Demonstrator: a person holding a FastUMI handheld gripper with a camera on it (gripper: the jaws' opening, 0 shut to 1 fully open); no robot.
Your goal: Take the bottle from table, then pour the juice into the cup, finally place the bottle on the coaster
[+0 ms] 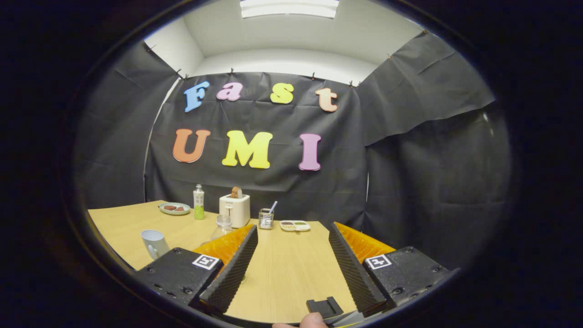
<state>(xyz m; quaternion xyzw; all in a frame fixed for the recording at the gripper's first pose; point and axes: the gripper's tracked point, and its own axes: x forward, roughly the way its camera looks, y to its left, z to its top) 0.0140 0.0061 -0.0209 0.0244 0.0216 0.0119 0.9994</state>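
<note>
While jaws stand wide, we see bare table [282, 269] between the gripper [291, 259] fingers.
Bottle [198, 202] far beyond, near the back edge; cup [153, 243] left.

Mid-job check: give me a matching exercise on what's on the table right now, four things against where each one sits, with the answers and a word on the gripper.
Things:
1. bottle
2. cup
3. toaster
4. glass jar

Places:
A. just behind the left finger, partly hidden by it
B. between the plate with brown food and the toaster
C. nearest to us, left of the left finger
D. between the bottle and the small tin

Pairs: 1-B, 2-C, 3-D, 4-A

The gripper is open, with only bare table between its fingers.
</note>
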